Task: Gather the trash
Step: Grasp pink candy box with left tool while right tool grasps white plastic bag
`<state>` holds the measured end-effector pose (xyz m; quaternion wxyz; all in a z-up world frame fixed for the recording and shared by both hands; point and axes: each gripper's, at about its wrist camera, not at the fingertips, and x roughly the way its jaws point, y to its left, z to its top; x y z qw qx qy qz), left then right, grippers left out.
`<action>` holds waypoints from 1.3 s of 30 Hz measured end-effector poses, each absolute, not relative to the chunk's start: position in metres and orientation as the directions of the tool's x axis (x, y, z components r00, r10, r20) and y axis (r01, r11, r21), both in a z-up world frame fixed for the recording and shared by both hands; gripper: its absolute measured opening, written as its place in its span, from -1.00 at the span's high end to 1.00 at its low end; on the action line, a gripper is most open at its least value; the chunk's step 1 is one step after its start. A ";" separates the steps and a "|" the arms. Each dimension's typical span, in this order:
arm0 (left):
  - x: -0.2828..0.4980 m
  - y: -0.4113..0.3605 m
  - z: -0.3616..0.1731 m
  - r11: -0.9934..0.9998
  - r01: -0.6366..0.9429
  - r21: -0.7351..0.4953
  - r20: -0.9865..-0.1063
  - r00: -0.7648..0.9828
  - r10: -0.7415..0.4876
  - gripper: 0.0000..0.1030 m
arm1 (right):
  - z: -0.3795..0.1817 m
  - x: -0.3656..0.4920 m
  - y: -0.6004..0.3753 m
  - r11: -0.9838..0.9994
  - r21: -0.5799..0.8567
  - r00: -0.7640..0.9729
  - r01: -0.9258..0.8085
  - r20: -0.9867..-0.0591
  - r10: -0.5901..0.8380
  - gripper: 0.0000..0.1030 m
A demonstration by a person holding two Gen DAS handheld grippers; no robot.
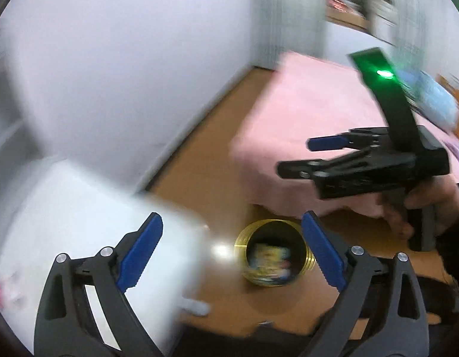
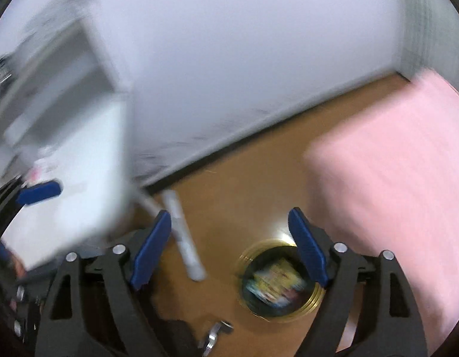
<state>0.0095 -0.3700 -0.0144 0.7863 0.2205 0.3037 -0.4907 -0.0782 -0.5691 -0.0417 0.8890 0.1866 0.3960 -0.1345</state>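
Note:
A small round gold-rimmed bin (image 1: 271, 254) stands on the wooden floor and holds colourful wrappers; it also shows in the right wrist view (image 2: 278, 279). My left gripper (image 1: 232, 253) is open and empty above the bin. My right gripper (image 2: 229, 247) is open and empty, also above the bin; in the left wrist view the right gripper (image 1: 298, 156) hovers over the pink bed, held by a hand. Both views are blurred by motion.
A white table (image 1: 80, 223) stands at the left, with small pink-and-white items on it (image 2: 43, 165); its white leg (image 2: 184, 238) reaches the floor. A pink bed (image 2: 393, 163) fills the right. A white wall runs behind.

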 end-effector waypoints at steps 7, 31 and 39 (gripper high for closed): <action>0.134 -0.177 -0.011 0.804 0.575 0.148 -0.722 0.619 -0.310 -0.79 | -0.016 0.103 -0.391 0.979 0.173 0.646 -0.110 -0.736 0.203 -0.65; 0.285 -0.060 -0.061 0.906 0.421 0.046 -0.796 0.564 -0.222 -0.76 | -0.036 0.230 -0.250 0.935 0.076 0.537 -0.348 -0.801 0.265 0.57; 0.283 -0.065 -0.060 0.928 0.364 0.075 -0.812 0.563 -0.155 0.18 | -0.016 0.182 -0.285 0.953 0.088 0.572 -0.290 -0.783 0.246 0.57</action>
